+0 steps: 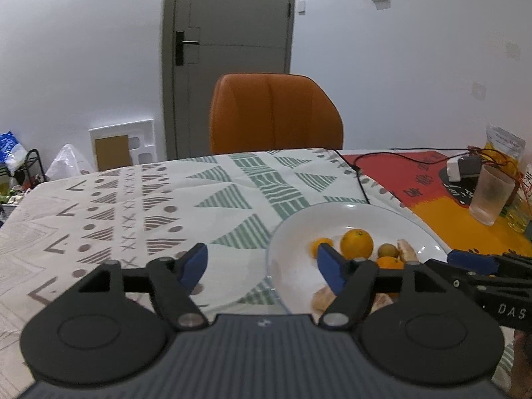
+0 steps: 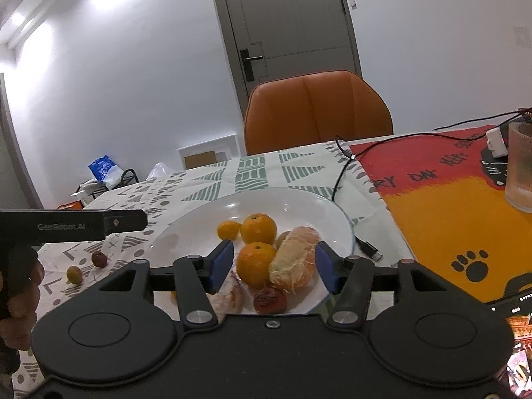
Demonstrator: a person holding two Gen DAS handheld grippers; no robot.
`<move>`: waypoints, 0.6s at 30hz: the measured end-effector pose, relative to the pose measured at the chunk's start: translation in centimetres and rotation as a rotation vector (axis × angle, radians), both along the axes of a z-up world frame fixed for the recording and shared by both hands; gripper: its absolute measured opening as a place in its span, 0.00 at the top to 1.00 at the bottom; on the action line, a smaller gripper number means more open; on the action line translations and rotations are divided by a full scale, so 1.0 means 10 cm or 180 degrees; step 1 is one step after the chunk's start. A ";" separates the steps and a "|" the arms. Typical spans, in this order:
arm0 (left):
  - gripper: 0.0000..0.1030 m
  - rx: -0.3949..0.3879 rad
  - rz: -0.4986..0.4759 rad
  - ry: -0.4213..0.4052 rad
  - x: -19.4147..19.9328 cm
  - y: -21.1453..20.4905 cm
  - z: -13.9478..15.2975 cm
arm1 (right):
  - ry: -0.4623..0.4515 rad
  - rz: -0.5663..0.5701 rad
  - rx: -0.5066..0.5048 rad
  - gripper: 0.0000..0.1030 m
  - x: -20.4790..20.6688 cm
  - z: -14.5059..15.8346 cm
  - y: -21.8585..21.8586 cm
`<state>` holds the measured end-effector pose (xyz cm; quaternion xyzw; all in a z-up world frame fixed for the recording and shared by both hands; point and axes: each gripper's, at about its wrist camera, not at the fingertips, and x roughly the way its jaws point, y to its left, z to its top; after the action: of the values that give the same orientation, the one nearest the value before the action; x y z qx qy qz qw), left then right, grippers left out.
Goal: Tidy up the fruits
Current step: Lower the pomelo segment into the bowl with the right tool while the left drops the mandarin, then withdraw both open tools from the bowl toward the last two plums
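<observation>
A white plate [image 2: 206,219] holds three oranges [image 2: 258,227], a peeled citrus piece [image 2: 294,259], a small brown-green fruit, a red date [image 2: 270,300] and another peeled piece at its near edge. My right gripper [image 2: 272,267] is open just above the plate's near side, with an orange [image 2: 254,262] and the peeled piece between its fingers. A green fruit [image 2: 74,274] and a red date [image 2: 99,259] lie on the cloth left of the plate. My left gripper [image 1: 262,266] is open and empty over the plate's [image 1: 289,232] left rim.
An orange chair [image 1: 274,113] stands behind the table. A black USB cable [image 2: 365,249] lies right of the plate. A ribbed glass [image 2: 520,166] and a white charger [image 2: 495,139] sit on the red and yellow mat [image 2: 439,199] at right.
</observation>
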<state>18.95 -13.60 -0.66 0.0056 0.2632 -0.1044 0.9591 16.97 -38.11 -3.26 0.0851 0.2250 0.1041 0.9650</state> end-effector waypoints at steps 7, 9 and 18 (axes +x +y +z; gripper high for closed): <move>0.16 -0.0062 0.0120 -0.0093 -0.12 0.24 0.05 | -0.0034 0.0064 -0.0008 0.34 -0.04 0.06 0.13; 0.14 -0.0025 0.0183 -0.0132 -0.15 0.29 0.07 | -0.0039 0.0086 0.0015 0.28 -0.05 0.07 0.17; 0.08 -0.0001 0.0436 -0.0163 -0.26 0.55 0.08 | -0.0102 0.0200 0.0090 0.00 -0.06 0.13 0.33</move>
<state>16.38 -8.07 0.10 -0.0099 0.2383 -0.0384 0.9704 16.33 -34.86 -2.00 0.0899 0.2105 0.1389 0.9635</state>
